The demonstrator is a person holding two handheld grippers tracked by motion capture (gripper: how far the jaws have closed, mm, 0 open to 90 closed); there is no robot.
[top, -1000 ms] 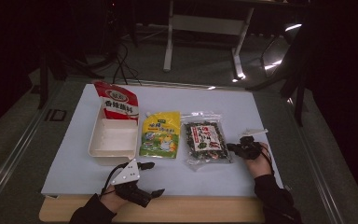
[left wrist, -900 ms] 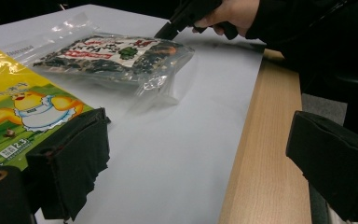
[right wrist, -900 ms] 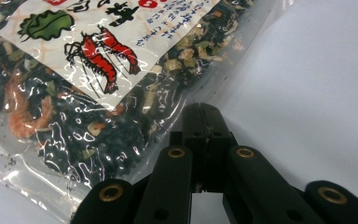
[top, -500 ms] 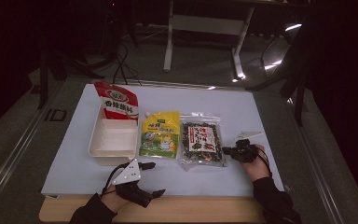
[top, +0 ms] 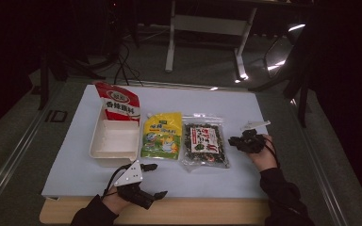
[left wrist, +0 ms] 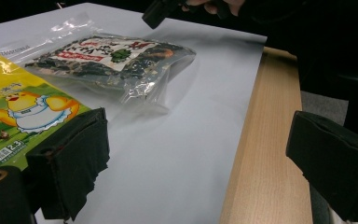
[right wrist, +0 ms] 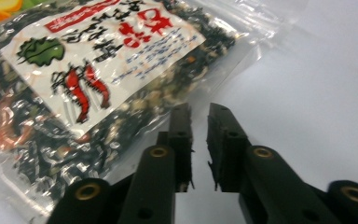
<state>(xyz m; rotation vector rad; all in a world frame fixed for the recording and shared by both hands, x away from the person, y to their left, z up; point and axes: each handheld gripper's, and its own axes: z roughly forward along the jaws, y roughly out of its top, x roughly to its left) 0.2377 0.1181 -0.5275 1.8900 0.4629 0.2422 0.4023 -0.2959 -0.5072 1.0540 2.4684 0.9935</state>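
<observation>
Clear seaweed bag (top: 205, 144) lies flat on white sheet (top: 245, 179), just right of yellow pouch (top: 161, 135). Right gripper (top: 235, 141) at the bag's right edge; its jaws have just been opening, now a narrow gap, nothing between them, tips just off the plastic. Left gripper (top: 154, 180) near front edge, jaws spread wide, empty. White tray (top: 114, 141) left of pouch, red packet (top: 119, 104) at its far end. Wooden table edge (top: 169, 212) in front; dark room, grey floor, metal stand (top: 207, 28) behind.

A dim lab or test room: a wooden table (top: 207, 212) covered by a white sheet (top: 226, 103) stands on grey carpet, with cables (top: 122, 66) and a white metal stand frame (top: 207, 28) on the floor behind the table
</observation>
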